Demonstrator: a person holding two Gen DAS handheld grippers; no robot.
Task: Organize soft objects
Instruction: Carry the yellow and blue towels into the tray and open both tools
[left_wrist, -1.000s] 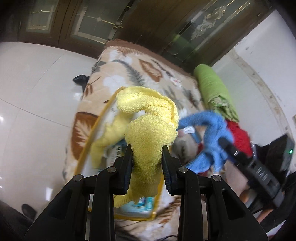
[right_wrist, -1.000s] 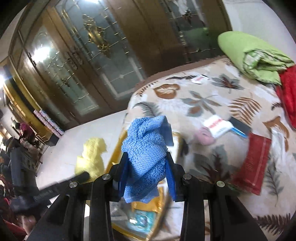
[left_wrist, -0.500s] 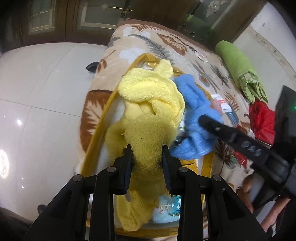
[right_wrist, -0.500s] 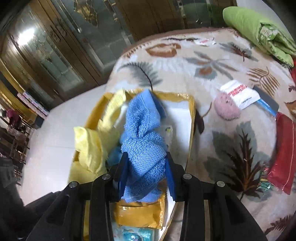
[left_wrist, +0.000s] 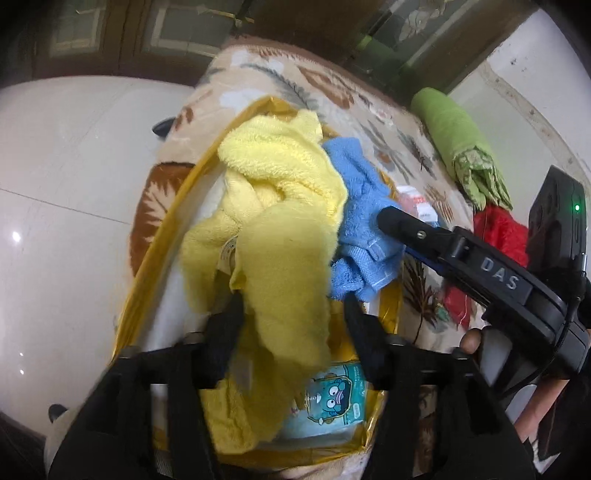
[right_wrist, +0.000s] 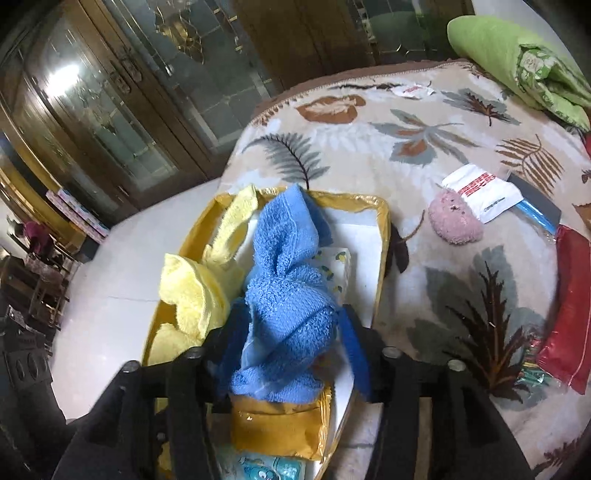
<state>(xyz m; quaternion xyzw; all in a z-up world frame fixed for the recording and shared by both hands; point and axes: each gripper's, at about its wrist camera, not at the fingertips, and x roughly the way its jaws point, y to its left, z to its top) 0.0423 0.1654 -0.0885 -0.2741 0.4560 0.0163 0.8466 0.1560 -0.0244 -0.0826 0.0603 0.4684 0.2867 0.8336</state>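
— Whereabouts of the yellow towel (left_wrist: 288, 258)?
— Straight ahead of the left tool (left_wrist: 291, 314), slack between jaws that look spread, no pinch to speak of. Draped over the contents of the gold-rimmed bag (left_wrist: 147, 280), long axis running away from the tool toward the bag's far end
— And the blue towel (right_wrist: 291, 306)?
— Much the same in the right tool (right_wrist: 291, 325): spread by the look of it, bunched lengthwise down the bag's middle, touching the yellow towel on its left
— Nearer for any tucking in?
— Left for yellow, right for blue. Probably best to draw both tools straight back and up, clear of the loops
— Anything in the way?
— Tight quarters, with the two tools side by side over one bag. Underneath, a mustard packet (right_wrist: 277, 424) and a teal cartoon pack (left_wrist: 332, 398). Well apart on the bed (right_wrist: 406, 140), to the right: a pink puff (right_wrist: 454, 221), a red packet (right_wrist: 565, 310), a green bundle (right_wrist: 517, 62), likely next for gathering
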